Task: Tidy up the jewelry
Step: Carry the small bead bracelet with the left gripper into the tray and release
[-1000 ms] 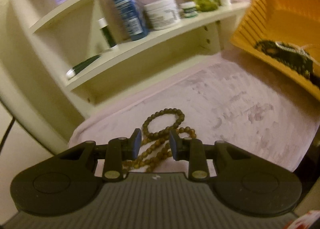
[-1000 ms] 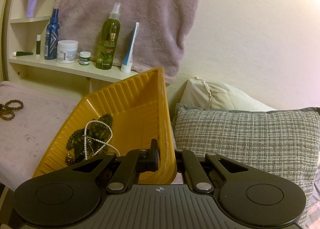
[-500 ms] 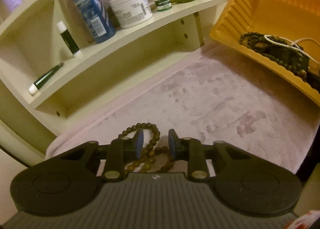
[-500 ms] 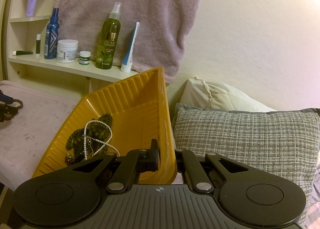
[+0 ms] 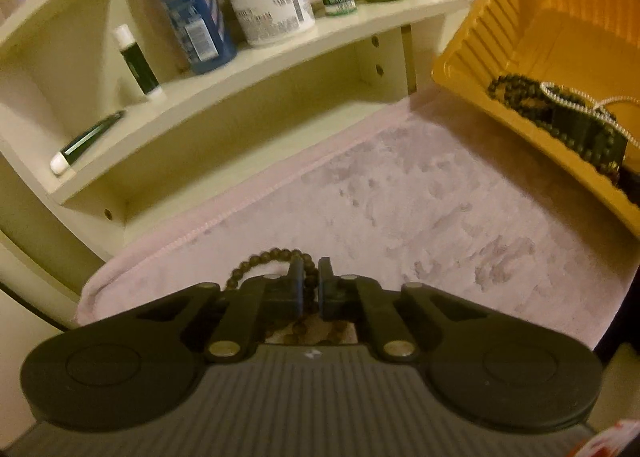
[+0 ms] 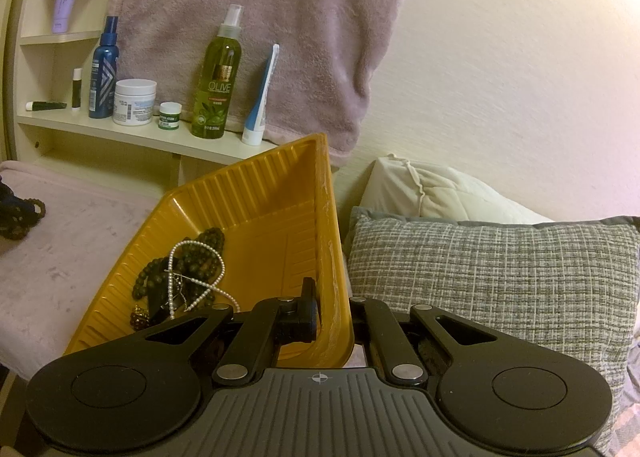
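Note:
A brown bead bracelet (image 5: 256, 262) lies on the pink blanket (image 5: 400, 209) at the near left. My left gripper (image 5: 309, 277) is shut on a strand of it, low on the blanket. The bracelet and the left gripper show at the far left of the right wrist view (image 6: 20, 213). My right gripper (image 6: 332, 305) is shut on the near wall of the tilted yellow tray (image 6: 260, 209). The tray holds dark bead strands (image 6: 192, 269) and a white pearl necklace (image 6: 176, 257). The tray also shows in the left wrist view (image 5: 560, 29).
A cream shelf (image 5: 240, 65) behind the blanket carries a blue bottle (image 5: 184, 5), white jar (image 5: 272, 5), green spray bottle (image 6: 218, 73) and tubes. A pink towel (image 6: 260, 17) hangs on the wall. A grey checked pillow (image 6: 480, 269) lies right of the tray.
My left gripper has moved down over the brown bracelet and its jaws have shut on a strand. The right gripper and the tray have not moved.

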Demonstrator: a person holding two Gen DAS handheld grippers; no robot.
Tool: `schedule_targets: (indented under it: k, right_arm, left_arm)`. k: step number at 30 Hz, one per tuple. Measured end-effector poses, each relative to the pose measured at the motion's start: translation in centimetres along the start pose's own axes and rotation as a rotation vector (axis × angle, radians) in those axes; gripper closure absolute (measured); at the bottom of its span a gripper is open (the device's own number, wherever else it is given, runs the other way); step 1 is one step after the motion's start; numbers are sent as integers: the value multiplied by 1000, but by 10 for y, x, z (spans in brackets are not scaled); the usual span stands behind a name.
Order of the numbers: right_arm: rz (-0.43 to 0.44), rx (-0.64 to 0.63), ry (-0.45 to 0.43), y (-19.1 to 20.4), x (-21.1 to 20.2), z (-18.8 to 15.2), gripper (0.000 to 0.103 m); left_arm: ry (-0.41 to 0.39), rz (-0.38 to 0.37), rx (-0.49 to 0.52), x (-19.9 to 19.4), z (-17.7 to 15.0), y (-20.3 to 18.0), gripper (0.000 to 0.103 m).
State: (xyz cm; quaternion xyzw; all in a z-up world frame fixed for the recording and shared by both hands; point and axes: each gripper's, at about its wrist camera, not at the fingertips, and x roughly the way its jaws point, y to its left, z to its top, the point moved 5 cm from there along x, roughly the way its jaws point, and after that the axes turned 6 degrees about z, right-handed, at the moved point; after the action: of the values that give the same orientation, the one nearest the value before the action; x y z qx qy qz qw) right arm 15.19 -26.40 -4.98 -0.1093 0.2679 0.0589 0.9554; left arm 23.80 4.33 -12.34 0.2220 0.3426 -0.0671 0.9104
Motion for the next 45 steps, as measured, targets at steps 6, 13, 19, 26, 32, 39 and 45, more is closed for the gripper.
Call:
schedule_targets:
  k: [6, 13, 19, 26, 32, 39, 45]
  right_arm:
    - [1, 0, 0, 0, 0, 0, 98]
    - [2, 0, -2, 1, -1, 1, 98]
    - [2, 0, -3, 1, -1, 1, 98]
    - [3, 0, -3, 1, -1, 2, 98]
    - [4, 2, -3, 1, -1, 2, 98]
    - [4, 3, -3, 1, -2, 3, 98]
    - [5, 5, -4, 1, -2, 3, 98]
  left_arm:
    - [-50, -6, -55, -20, 11, 10, 97]
    - [-95, -84, -207, -40, 27, 27, 97]
    - [-127, -110, -230, -51, 40, 24, 97]
    - [-136, -138, -245, -53, 46, 15, 97]
    - [-134, -163, -266, -53, 50, 5, 97]
    - [-145, -206, -270, -57, 60, -12, 97]
    - [-158, -257, -276, -62, 72, -30, 97]
